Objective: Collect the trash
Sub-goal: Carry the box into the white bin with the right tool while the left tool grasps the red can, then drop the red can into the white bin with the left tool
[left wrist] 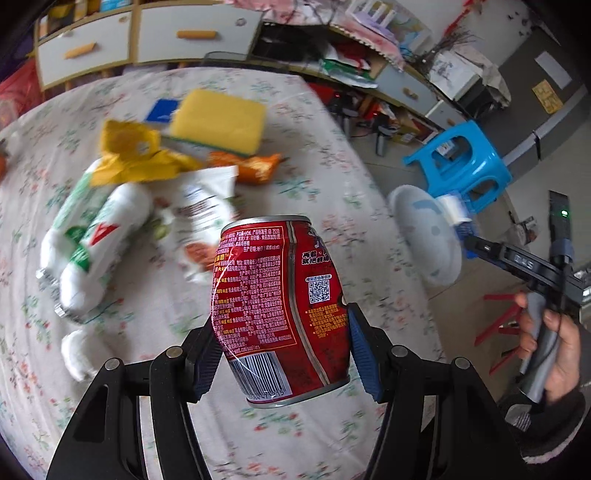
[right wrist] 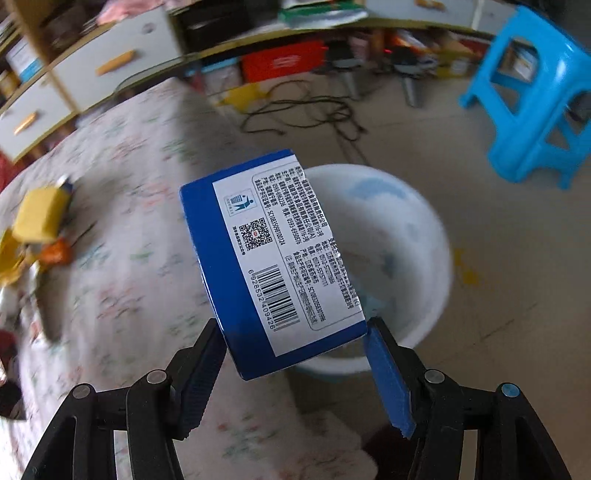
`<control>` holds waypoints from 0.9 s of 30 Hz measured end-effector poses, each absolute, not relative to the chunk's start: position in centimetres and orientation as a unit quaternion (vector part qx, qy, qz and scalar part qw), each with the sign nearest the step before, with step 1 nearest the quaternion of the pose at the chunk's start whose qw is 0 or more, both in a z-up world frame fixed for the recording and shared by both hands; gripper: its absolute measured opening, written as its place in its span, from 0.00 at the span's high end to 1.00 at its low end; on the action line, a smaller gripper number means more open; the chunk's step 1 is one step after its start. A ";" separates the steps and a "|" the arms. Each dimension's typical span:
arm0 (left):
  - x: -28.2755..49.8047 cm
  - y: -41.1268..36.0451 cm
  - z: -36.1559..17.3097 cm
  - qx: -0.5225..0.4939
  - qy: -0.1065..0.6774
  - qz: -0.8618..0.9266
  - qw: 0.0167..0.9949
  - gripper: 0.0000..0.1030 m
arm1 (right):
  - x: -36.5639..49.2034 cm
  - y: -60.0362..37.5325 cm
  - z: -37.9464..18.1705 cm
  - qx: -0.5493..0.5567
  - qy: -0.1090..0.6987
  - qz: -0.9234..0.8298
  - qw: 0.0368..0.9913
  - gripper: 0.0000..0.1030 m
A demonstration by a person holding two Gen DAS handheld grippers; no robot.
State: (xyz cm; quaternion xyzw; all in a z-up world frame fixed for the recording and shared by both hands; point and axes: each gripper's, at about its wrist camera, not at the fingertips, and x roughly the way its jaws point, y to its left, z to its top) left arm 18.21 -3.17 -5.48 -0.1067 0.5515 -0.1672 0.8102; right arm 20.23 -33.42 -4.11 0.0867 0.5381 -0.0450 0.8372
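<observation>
My left gripper (left wrist: 282,354) is shut on a dented red drink can (left wrist: 280,306) and holds it above the floral-covered table (left wrist: 314,184). My right gripper (right wrist: 295,365) is shut on a blue and white carton (right wrist: 269,258), held over the table's edge beside a white bucket (right wrist: 406,229) on the floor. In the left wrist view the right gripper (left wrist: 461,218) shows at the right, near the bucket (left wrist: 424,236). More trash lies on the table: white and green wrappers (left wrist: 96,240), a yellow bag (left wrist: 129,155), an orange packet (left wrist: 255,166), a white pouch (left wrist: 203,214).
A yellow sponge (left wrist: 218,122) lies at the table's far side, on a blue item (left wrist: 162,110). A blue plastic stool (right wrist: 535,92) stands on the floor beyond the bucket. Cabinets with drawers (left wrist: 147,33) and clutter line the back wall. Cables (right wrist: 306,110) lie on the floor.
</observation>
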 end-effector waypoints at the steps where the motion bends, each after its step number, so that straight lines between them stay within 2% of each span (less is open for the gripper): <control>1: 18.4 -4.2 -5.4 -0.101 0.550 -0.171 0.811 0.37 | 20.5 -34.1 -4.3 0.096 0.533 -0.042 0.839 0.33; 2: 18.3 -4.6 -5.3 -0.098 0.549 -0.174 0.812 0.37 | 20.6 -34.5 -4.6 0.102 0.533 -0.042 0.839 0.24; 3: 18.4 -5.2 -5.3 -0.093 0.549 -0.178 0.812 0.37 | 20.8 -35.3 -5.1 0.113 0.538 -0.050 0.834 0.21; 16: 21.8 -15.9 -5.3 -0.052 0.544 -0.238 0.803 0.37 | 16.8 -40.9 -5.4 0.098 0.558 -0.086 0.819 0.21; 27: 24.2 -25.3 -6.2 -0.045 0.529 -0.299 0.793 0.37 | 13.3 -47.0 -5.3 0.136 0.550 -0.121 0.815 0.21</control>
